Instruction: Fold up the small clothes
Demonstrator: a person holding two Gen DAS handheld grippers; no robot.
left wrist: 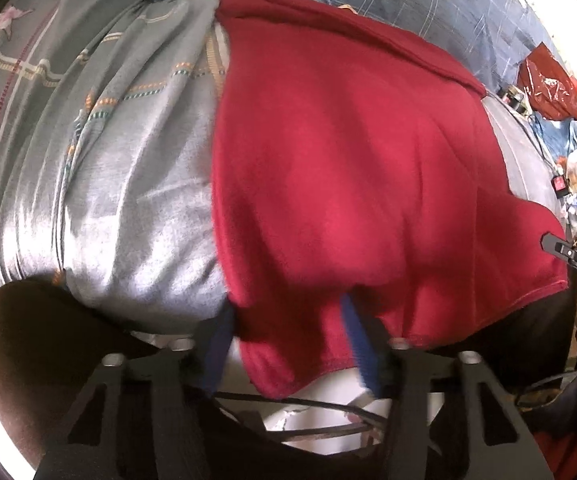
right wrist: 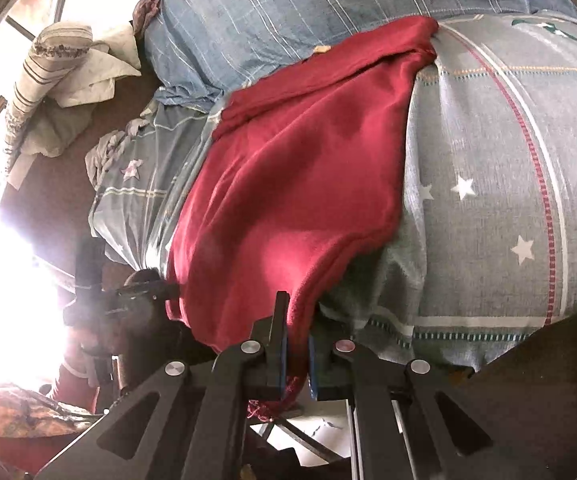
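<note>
Right hand-held gripper (right wrist: 296,354) is clamped down on the near hem of the red garment (right wrist: 300,168), jaws pinched nearly together with a fold of cloth bunched between the blue pads. Left hand-held gripper (left wrist: 288,332) is at the other near corner: the red hem hangs between its blue fingers (left wrist: 354,340), but the view is smeary there and I honestly can't tell whether the pads are biting or just straddling it.

Garment itself is draped over the bed (right wrist: 508,200), on the grey starred bedsheet, with the blue checked quilt (right wrist: 288,12) bunched up behind it. Its long axis runs away from me, from the near hem at the bed's edge up to the far end by the quilt. Far end looks like it's already doubled over on itself.

How I'd play this step: make sure the left corner is truly pinched before lifting anything. Then raise both corners together at matching height, keep the hem taut between them, and carry it straight along that long axis to the far edge. One loose corner and the fold goes skewed.
</note>
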